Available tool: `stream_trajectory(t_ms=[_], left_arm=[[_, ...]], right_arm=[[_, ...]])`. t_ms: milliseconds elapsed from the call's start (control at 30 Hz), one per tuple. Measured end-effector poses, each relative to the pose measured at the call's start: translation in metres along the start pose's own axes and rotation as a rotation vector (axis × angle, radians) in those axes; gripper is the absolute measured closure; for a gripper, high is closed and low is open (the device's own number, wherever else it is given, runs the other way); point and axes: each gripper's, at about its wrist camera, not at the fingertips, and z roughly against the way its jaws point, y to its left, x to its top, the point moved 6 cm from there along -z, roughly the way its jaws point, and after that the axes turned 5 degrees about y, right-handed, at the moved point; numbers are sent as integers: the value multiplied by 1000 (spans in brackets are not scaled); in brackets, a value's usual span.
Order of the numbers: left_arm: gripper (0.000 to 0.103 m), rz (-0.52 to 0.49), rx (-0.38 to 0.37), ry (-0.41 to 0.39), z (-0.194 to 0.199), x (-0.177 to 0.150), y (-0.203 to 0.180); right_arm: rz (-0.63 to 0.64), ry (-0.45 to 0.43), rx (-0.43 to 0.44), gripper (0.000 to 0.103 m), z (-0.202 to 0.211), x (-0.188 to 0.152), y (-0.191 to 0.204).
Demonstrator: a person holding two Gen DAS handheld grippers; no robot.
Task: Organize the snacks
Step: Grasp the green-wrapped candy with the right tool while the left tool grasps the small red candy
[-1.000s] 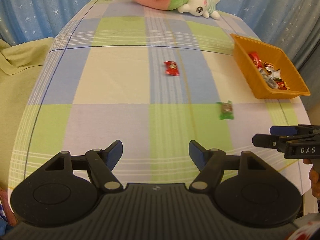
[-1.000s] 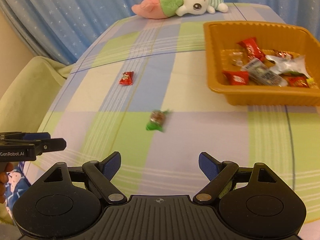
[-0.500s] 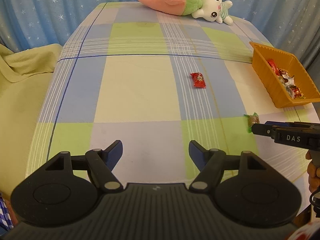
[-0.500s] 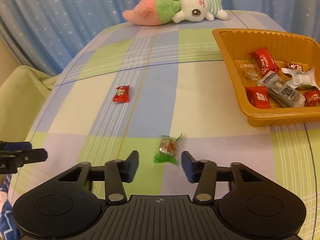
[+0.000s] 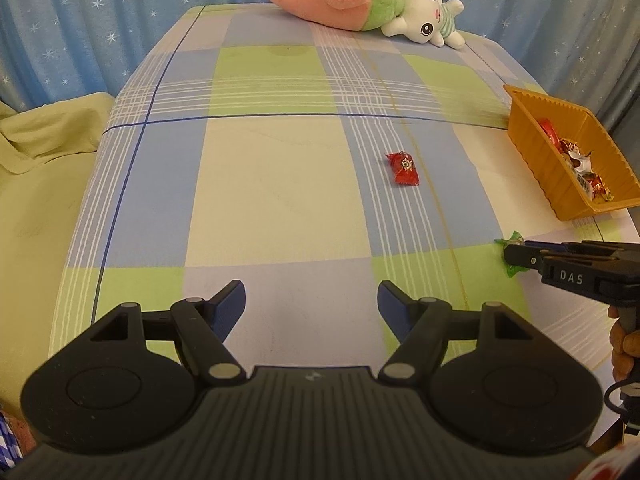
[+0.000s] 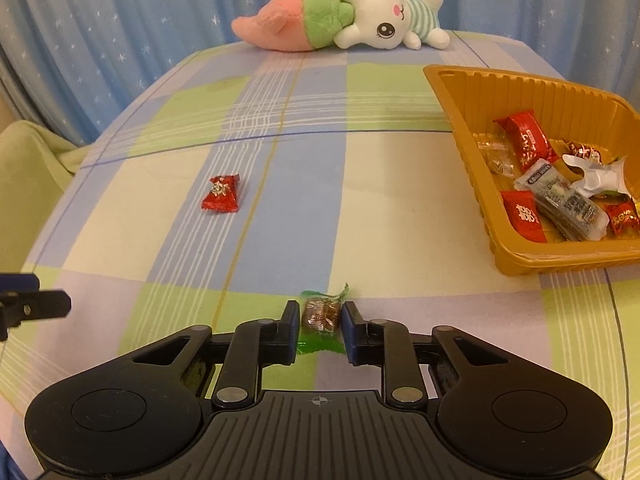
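From the left wrist, the left gripper (image 5: 311,300) hangs with jaws apart over bare checked tablecloth (image 5: 280,200); a red foil-wrapped candy (image 5: 403,168) lies well ahead, to their right.

From the right wrist, the right gripper (image 6: 320,326) has just been closing, its jaws now pinching a green-wrapped brown candy (image 6: 321,314), crinkled ends sticking out. The ribbed orange plastic tray (image 6: 464,92) of sweets sits ahead-right.

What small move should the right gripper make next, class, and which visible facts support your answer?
Probably lift the green-wrapped candy off the tablecloth and carry it toward the orange tray. The right gripper has just closed its jaws on that candy, which lies outside the tray where other snacks already sit.
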Motion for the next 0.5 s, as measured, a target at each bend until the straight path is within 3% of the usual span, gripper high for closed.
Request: stream_trajectory(t_ms=[267,500], left_arm=[[33,-35,-24,-3,-11,12,-12],[34,-78,-71,-34,-25,31,-33]], right_arm=[[28,-9,-2,81,1,2,4],[-24,-85,27,81,31,22,0]])
